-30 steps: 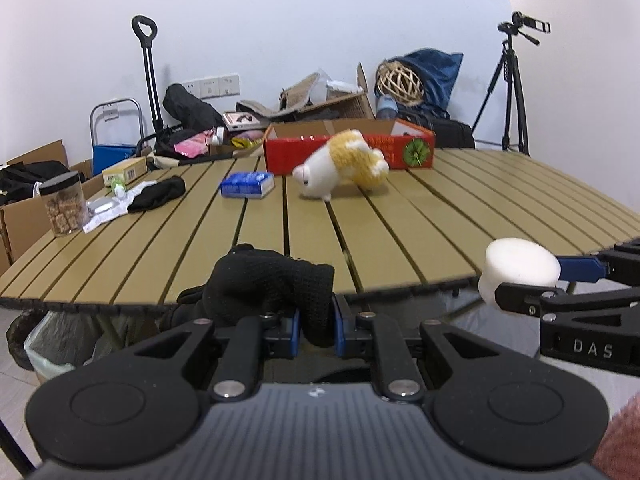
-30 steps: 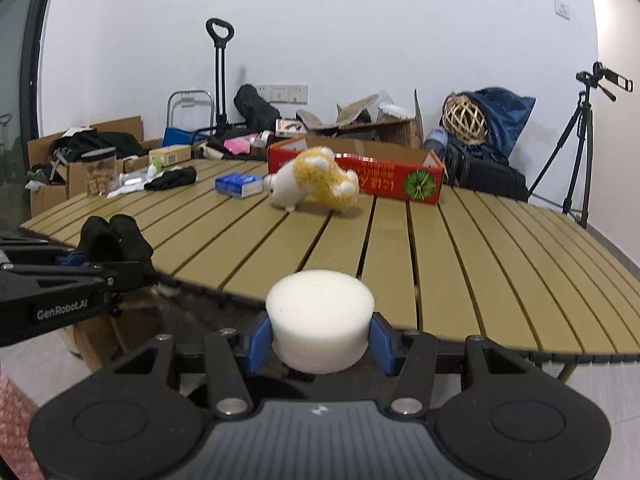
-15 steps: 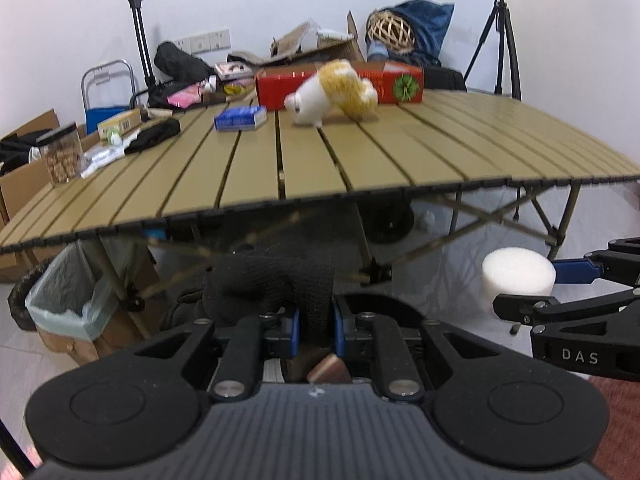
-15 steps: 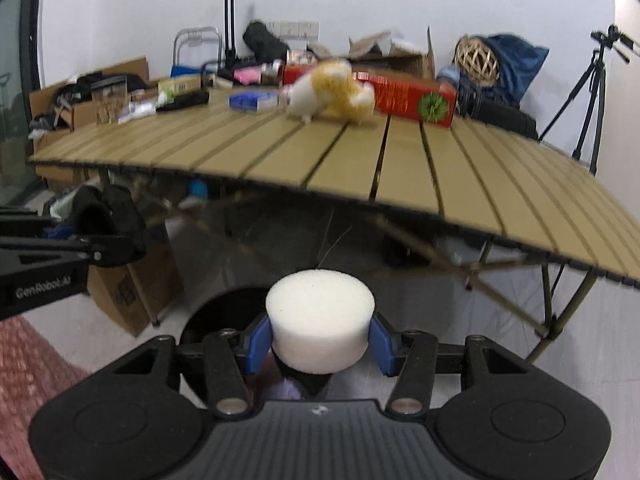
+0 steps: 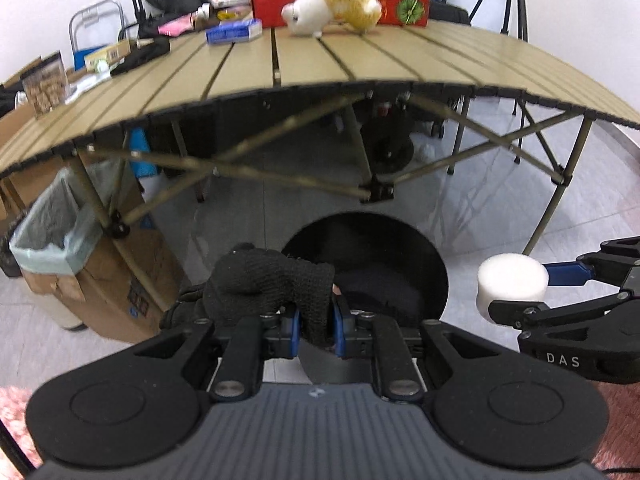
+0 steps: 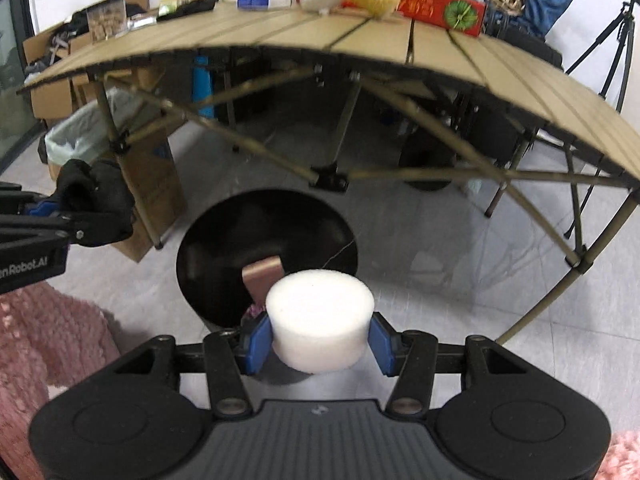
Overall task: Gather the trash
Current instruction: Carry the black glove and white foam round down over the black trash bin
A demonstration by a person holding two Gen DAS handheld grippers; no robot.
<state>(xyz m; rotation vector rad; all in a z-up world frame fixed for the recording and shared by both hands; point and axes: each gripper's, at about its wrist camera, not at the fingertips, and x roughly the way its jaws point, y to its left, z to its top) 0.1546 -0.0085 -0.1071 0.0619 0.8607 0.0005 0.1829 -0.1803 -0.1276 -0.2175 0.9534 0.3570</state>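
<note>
My left gripper point(image 5: 314, 330) is shut on a black knitted glove point(image 5: 264, 284), held over the near left rim of a round black trash bin point(image 5: 424, 256) on the floor. My right gripper point(image 6: 320, 340) is shut on a white foam puck point(image 6: 320, 316), just above the near rim of the same bin point(image 6: 224, 248). In the left wrist view the puck point(image 5: 512, 286) and right gripper point(image 5: 520, 288) hang to the right of the bin. In the right wrist view the glove point(image 6: 96, 196) and left gripper point(image 6: 56, 216) are at the left. A brown piece point(image 6: 262, 280) lies inside the bin.
A slatted folding table point(image 5: 360, 64) stands just beyond the bin, its crossed legs point(image 5: 372, 192) close behind it. A cardboard box with a pale bin liner point(image 5: 52, 232) sits on the floor to the left. A plush toy point(image 5: 332, 4), red box and small items are on the table. Pink rug point(image 6: 44, 344) lies near left.
Both grippers have sunk and tipped downward, from table height to below the table edge. The black bin has come into view under them. Glove and puck remain gripped.
</note>
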